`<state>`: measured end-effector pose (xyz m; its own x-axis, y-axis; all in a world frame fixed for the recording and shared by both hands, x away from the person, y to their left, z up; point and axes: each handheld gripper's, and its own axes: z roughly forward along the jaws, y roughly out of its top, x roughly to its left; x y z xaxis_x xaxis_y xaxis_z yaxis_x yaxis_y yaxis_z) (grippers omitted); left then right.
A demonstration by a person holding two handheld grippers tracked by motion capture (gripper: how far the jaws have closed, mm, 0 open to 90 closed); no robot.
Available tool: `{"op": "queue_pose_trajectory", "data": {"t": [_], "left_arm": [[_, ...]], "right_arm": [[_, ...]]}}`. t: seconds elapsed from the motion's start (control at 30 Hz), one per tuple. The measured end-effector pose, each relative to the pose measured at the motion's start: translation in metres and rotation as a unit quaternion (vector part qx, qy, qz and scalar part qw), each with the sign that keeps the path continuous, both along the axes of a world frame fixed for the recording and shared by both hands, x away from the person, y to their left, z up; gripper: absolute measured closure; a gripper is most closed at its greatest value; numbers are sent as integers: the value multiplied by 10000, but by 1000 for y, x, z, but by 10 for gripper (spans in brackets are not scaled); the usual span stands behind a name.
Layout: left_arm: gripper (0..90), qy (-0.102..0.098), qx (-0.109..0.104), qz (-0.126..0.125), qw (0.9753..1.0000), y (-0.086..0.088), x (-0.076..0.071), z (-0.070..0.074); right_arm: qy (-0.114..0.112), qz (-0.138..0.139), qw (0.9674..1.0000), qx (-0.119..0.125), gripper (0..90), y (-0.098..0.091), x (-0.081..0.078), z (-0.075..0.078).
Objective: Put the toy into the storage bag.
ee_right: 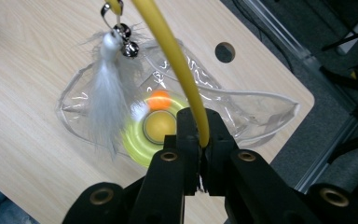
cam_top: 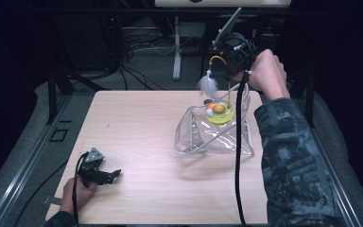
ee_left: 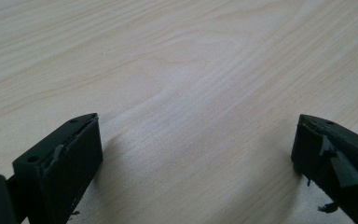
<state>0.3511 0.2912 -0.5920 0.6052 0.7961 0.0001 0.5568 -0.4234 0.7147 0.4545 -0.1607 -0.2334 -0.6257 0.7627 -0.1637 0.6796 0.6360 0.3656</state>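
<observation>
Nearest the person, the left hand-held gripper [cam_top: 115, 174] rested on the pale wooden bench [cam_top: 137, 142] at its near left corner, jaws spread wide with bare wood between them; in the left gripper view its two black pads [ee_left: 74, 154] stood far apart and were cut off by the lower edge, the tape on them frayed. The hand around it was partly out of the picture.

Farther in, right of centre, lay one clear plastic bag [cam_top: 203, 139], its mouth gaping. Its outline was hard to trace against the wood, and how far the toy's base sat inside it could not be told. One round yellow-green base [cam_top: 222, 116] lay at the bag's far end, with a yellow ball [ee_right: 158, 127] at its centre, an orange ball [ee_right: 159, 99] and a white one beside it, three balls in all.

Beyond that, the right hand-held gripper [ee_right: 202, 142] was raised over the bag's far end, its jaws pressed together on one yellow wand [ee_right: 177, 60] rising from the base. From the wand's tip hung one white feather [ee_right: 105, 102] with small metal bells [ee_right: 127, 42], their count unclear. A dark cable partly crossed the bag in the high view.
</observation>
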Motion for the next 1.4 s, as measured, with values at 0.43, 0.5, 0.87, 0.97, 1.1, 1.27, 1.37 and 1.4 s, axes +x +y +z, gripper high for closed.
{"op": "queue_pose_trajectory", "data": {"t": [0.43,0.5,0.87,0.97,1.1,1.27,1.37,1.4], "left_arm": [[20,-1,-1,2,10000,0,0,0],[20,-1,0,0,10000,0,0,0],[20,-1,0,1,10000,0,0,0],[20,-1,-2,2,10000,0,0,0],[20,-1,0,1,10000,0,0,0],[20,-1,-2,1,10000,0,0,0],[20,-1,-2,3,10000,0,0,0],[20,-1,1,1,10000,0,0,0]], "right_arm": [[357,-139,9993,-11,872,-14,11,-46],[402,-161,9991,-42,872,-15,12,-52],[636,-365,9973,-46,873,-26,15,-85],[664,-374,9970,-115,873,-27,15,-91],[697,-423,9965,-190,872,-27,15,-99],[807,-442,9953,-291,872,-24,16,-111],[904,-462,9942,-344,872,-22,17,-119],[916,-461,9941,-353,872,-21,17,-122]]}}
